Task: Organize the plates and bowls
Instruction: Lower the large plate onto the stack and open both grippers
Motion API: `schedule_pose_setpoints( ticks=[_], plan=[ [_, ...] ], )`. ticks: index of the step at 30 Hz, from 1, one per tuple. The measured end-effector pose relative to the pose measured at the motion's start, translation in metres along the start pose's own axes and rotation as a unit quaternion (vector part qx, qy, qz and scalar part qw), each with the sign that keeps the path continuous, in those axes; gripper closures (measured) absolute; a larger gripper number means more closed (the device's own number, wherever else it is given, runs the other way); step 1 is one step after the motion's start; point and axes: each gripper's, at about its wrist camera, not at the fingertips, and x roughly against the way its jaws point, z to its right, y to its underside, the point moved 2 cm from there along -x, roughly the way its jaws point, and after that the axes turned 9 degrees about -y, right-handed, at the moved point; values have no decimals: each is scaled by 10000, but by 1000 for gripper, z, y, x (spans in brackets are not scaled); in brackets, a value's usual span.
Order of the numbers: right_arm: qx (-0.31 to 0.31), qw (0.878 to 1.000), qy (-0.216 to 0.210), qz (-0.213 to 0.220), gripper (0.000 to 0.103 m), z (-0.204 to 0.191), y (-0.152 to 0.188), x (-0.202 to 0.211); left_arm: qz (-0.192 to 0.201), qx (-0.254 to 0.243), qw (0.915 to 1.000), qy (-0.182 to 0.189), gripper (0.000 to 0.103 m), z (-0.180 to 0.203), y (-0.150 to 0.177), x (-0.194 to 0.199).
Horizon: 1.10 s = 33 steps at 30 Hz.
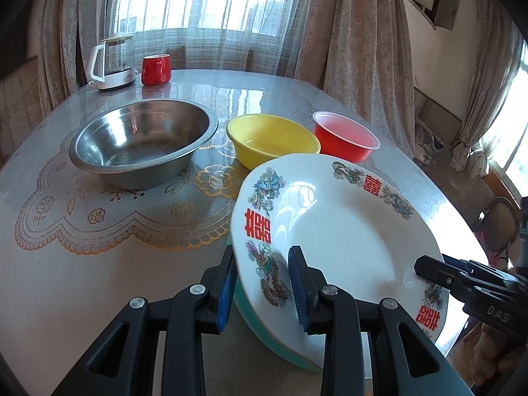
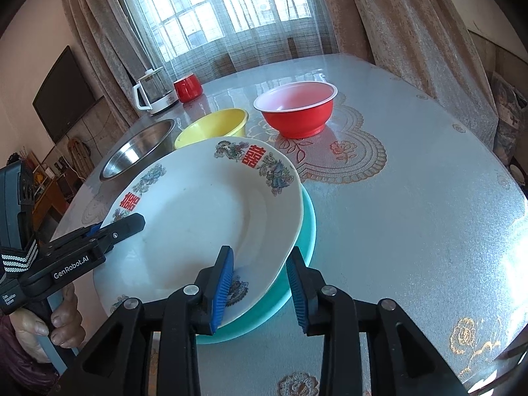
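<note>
I have both grippers on the white ceramic plate with red double-happiness characters and dragon motifs (image 1: 343,241), which sits tilted over a teal plastic plate (image 2: 297,264) in the lower centre of both views. In the left wrist view, my left gripper (image 1: 263,288) straddles the white plate's near-left rim, one blue-padded finger under the rim and the other over its upper face; the jaws stand parted with a visible gap, and I cannot tell whether the pads actually press the plate. In the right wrist view, my right gripper (image 2: 260,285) frames the plate's near-right rim the same way, jaws apart, the left pad against the plate's inner face and the right pad beside the teal plate's edge.

Above the plates in the left view, a row of bowls runs across the middle of the frame: a stainless steel bowl (image 1: 143,143) at left, a yellow plastic bowl (image 1: 272,138) in the centre, partly covered by the white plate's far rim, and a red plastic bowl with a clear rim (image 1: 346,138) at right. In the upper left stand a glass kettle with a white handle and base (image 1: 114,62) and a red mug (image 1: 155,69) beside it. Everything rests on the glossy grey tabletop with a lace-pattern cover (image 2: 412,214).
</note>
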Motion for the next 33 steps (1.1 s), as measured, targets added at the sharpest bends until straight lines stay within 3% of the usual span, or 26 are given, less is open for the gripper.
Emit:
schedule_pose_setpoints(
  ticks=[14, 19, 23, 28, 33],
  plan=[
    [-230, 9992, 296, 156, 69, 9, -6, 10, 143, 421, 9990, 88, 67, -23, 1, 18],
    [-331, 9978, 488, 296, 69, 14, -12, 17, 244, 625, 9977, 3, 66, -40, -3, 26],
    [-265, 9969, 621, 414, 69, 12, -22, 22, 192, 787, 9963, -292, 67, -58, -4, 22],
    [27, 9979, 475, 432, 69, -7, -36, 20, 133, 1138, 9924, -451, 67, -88, -5, 20],
    [312, 9991, -14, 278, 68, -39, -47, 5, 191, 1435, 9878, -580, 60, -114, -15, 23]
  ],
)
